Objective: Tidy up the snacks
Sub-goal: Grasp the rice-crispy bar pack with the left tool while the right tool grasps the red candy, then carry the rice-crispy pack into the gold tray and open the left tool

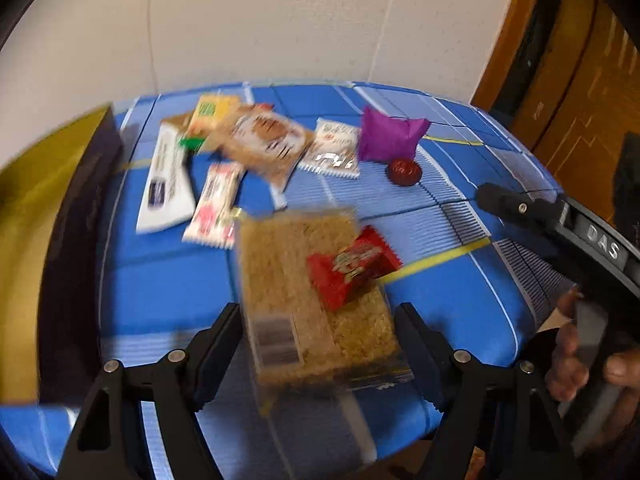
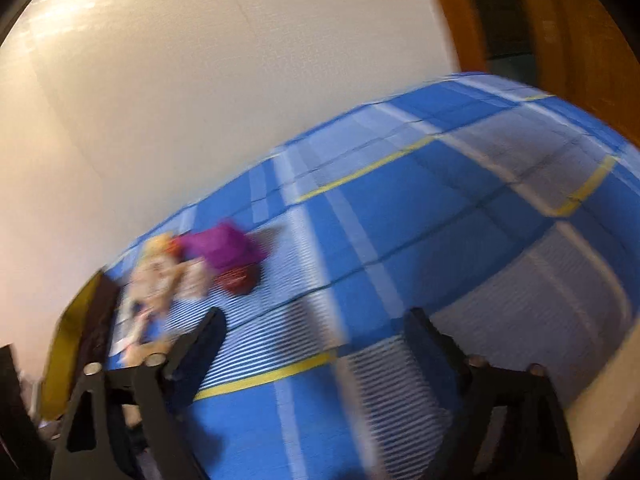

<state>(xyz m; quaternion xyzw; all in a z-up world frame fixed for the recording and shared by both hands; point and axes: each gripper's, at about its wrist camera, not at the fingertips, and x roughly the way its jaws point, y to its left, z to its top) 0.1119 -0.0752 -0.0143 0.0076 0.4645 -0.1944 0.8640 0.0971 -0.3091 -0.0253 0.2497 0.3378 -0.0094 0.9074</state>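
Note:
My left gripper (image 1: 320, 320) is open with its fingers on either side of a clear pack of golden rice-crisp bars (image 1: 308, 300); I cannot tell if they touch it. A red candy packet (image 1: 352, 266) lies on top of that pack. Farther back lie several wrapped snacks (image 1: 240, 148), a purple packet (image 1: 390, 136) and a round red sweet (image 1: 404, 172). My right gripper (image 2: 316, 332) is open and empty above the blue checked cloth (image 2: 400, 208); it also shows at the right of the left wrist view (image 1: 520, 208). The right view is blurred.
A black box with a gold inside (image 1: 48, 220) stands at the table's left edge, also seen blurred in the right wrist view (image 2: 76, 320). A white wall is behind the table. A wooden door (image 1: 560, 80) is at the right.

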